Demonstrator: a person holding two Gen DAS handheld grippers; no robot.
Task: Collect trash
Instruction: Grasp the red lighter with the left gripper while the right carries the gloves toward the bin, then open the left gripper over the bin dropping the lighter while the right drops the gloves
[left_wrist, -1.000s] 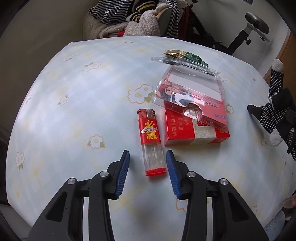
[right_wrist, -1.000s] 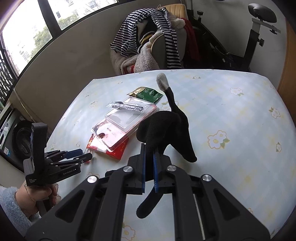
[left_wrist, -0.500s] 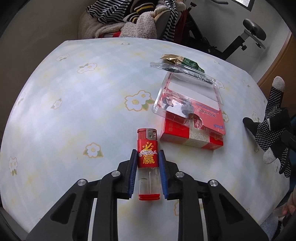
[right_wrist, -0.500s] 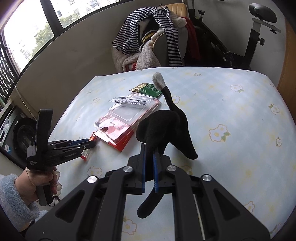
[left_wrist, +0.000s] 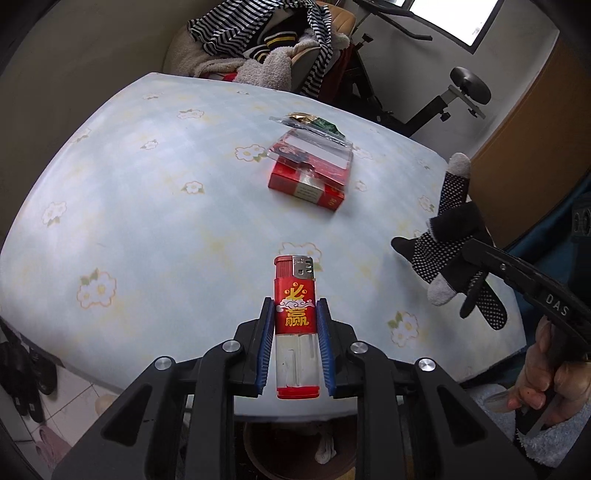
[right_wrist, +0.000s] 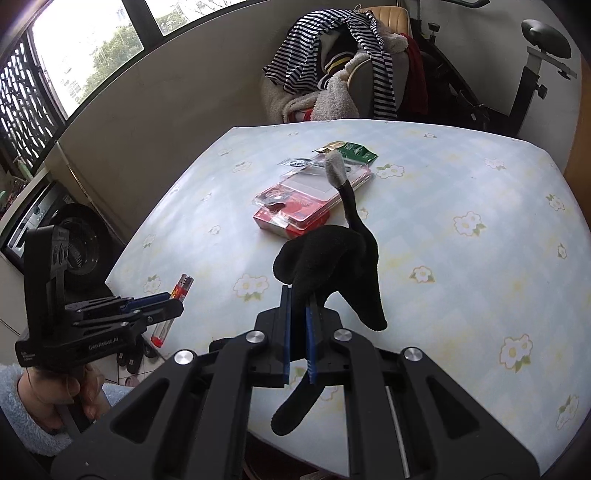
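Note:
My left gripper (left_wrist: 295, 306) is shut on a red lighter (left_wrist: 296, 325) with a clear lower half, held above the table's near edge; in the right wrist view the lighter (right_wrist: 171, 310) sticks out of that gripper (right_wrist: 162, 304) at the left. My right gripper (right_wrist: 298, 295) is shut on a black glove (right_wrist: 332, 254) with grey fingertips, lifted over the table; the glove (left_wrist: 448, 243) shows at the right of the left wrist view. On the table lie a red cigarette box (left_wrist: 306, 186), a clear plastic package (left_wrist: 317, 155) on top of it, and a green wrapper (left_wrist: 325, 125).
The table (left_wrist: 147, 192) has a pale blue flowered cover. Behind it stands a chair piled with striped clothes (left_wrist: 266, 40), and an exercise bike (left_wrist: 454, 96) at the back right. A round bin (left_wrist: 295, 454) sits on the floor under my left gripper. Slippers (left_wrist: 22, 373) lie at the left.
My left gripper closed on the lighter, lifted it off the table and drew back toward the near edge. The right gripper kept hold of the glove and rose slightly.

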